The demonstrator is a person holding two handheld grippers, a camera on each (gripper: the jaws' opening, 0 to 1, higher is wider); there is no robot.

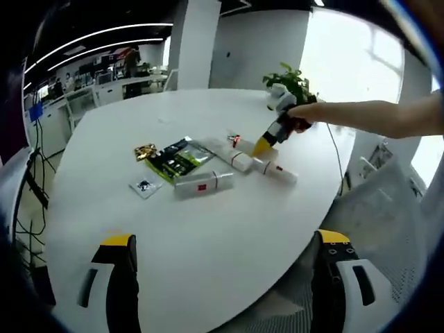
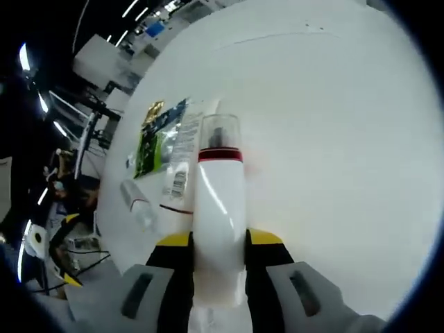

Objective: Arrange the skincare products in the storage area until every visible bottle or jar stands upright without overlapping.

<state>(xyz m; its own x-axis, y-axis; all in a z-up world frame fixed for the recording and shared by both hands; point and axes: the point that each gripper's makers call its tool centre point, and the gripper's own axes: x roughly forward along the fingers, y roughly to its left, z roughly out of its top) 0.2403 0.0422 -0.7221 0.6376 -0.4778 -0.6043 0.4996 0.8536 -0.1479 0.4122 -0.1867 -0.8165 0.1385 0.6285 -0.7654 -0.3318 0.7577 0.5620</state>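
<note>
Right hand-held gripper (image 2: 217, 267) clamped on white bottle (image 2: 218, 222); left hand-held gripper (image 1: 222, 274) wide open, nothing held, near edge of white bench (image 1: 208, 229)

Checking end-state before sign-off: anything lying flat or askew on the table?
Yes. The white tubes lie on their sides on the white table, bunched beside the green sachet and not upright. The right gripper is shut on a red-banded white bottle; the left gripper is open over the table.

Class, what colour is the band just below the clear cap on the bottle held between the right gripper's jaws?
Red, on the white bottle; it shows best in the right gripper view.
</note>
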